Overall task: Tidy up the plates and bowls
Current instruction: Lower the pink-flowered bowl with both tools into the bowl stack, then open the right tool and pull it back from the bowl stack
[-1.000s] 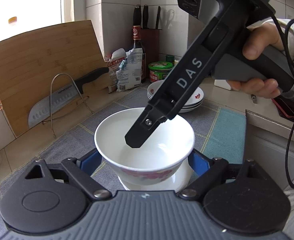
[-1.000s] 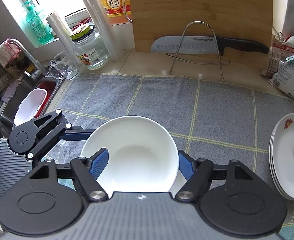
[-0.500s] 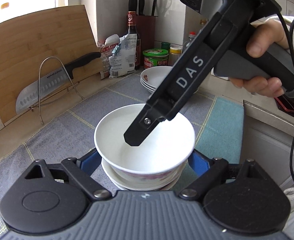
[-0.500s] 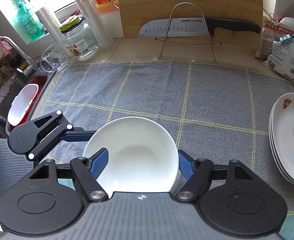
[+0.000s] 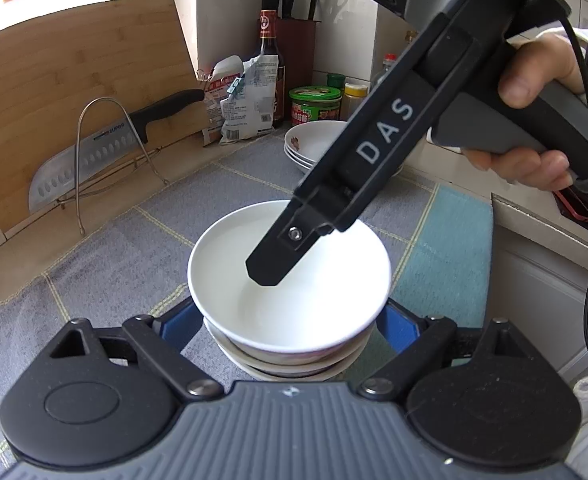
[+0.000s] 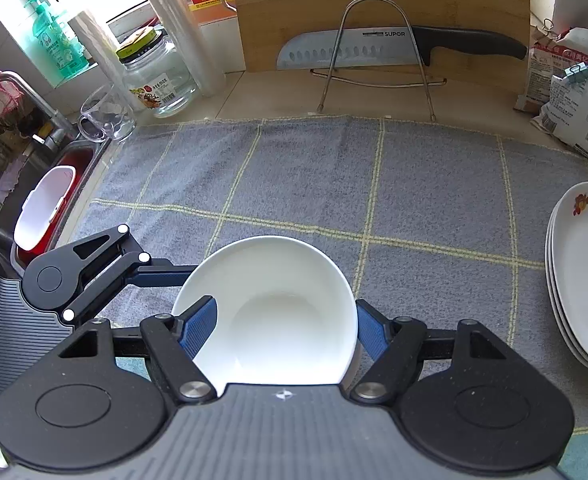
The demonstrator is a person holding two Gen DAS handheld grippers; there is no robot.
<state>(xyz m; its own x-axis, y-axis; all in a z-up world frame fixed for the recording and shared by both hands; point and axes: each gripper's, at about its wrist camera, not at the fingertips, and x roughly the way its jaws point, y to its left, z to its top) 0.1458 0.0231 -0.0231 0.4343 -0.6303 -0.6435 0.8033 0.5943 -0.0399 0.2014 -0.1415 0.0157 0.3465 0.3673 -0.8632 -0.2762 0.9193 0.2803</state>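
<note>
A white bowl [image 5: 318,304] sits on top of a stack of flower-patterned bowls [image 5: 290,364] over the grey checked towel [image 6: 434,208]. My right gripper [image 6: 284,330] is shut on this top bowl [image 6: 278,312], with its left pad inside the rim and its right pad against the outer wall. In the left wrist view one of its fingers [image 5: 278,256] reaches down into the bowl, and a hand [image 5: 534,80] holds the handle. My left gripper [image 5: 292,320] is closed around the lower bowls, a blue pad on each side. Whether the stack rests on the towel is hidden.
A stack of flowered plates [image 6: 586,276] lies at the towel's right end. A cutting board [image 6: 374,4] with a knife [image 6: 394,46] in a wire rack stands at the back, with food bags [image 6: 570,92] to its right. A glass jar [image 6: 154,76] and a sink [image 6: 42,216] are at the left.
Both views have drifted over the counter while the bowls kept their place between the grippers. More of the lower bowls now shows under the top bowl.
</note>
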